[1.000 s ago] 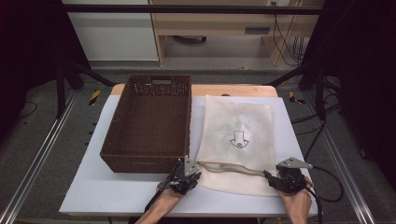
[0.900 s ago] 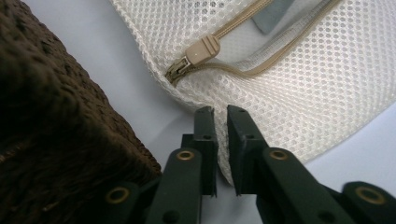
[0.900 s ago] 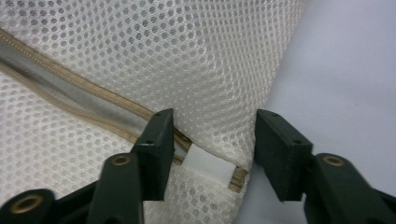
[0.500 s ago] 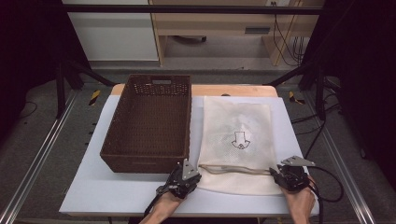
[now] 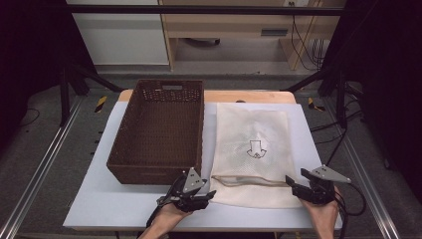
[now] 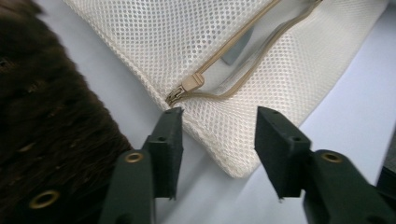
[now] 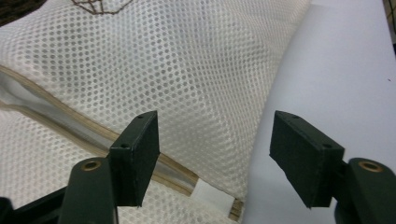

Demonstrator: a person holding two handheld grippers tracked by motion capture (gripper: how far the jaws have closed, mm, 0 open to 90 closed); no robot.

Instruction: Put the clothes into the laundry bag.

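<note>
Moved: both grippers have slid back toward me since 1 s ago; bag's near hem, lifted then, now lies flat.
Bag: mesh bag (image 5: 254,149) flat on table (image 5: 94,209), just beside basket (image 5: 159,129), long axis running away from me; zip (image 6: 233,70) part open across near end.
L gripper (image 5: 201,194): jaws spread, holding nothing, I sit at bag's near-left corner; zip pull (image 6: 191,83) just ahead of my left jaw.
R gripper (image 5: 293,183): jaws spread, empty, straddling bag's right edge near zip end.
Nearer hand: L, I judge, for the pull.
Next, my guess: L pinches pull, R pins far corner, draw along zip line.
</note>
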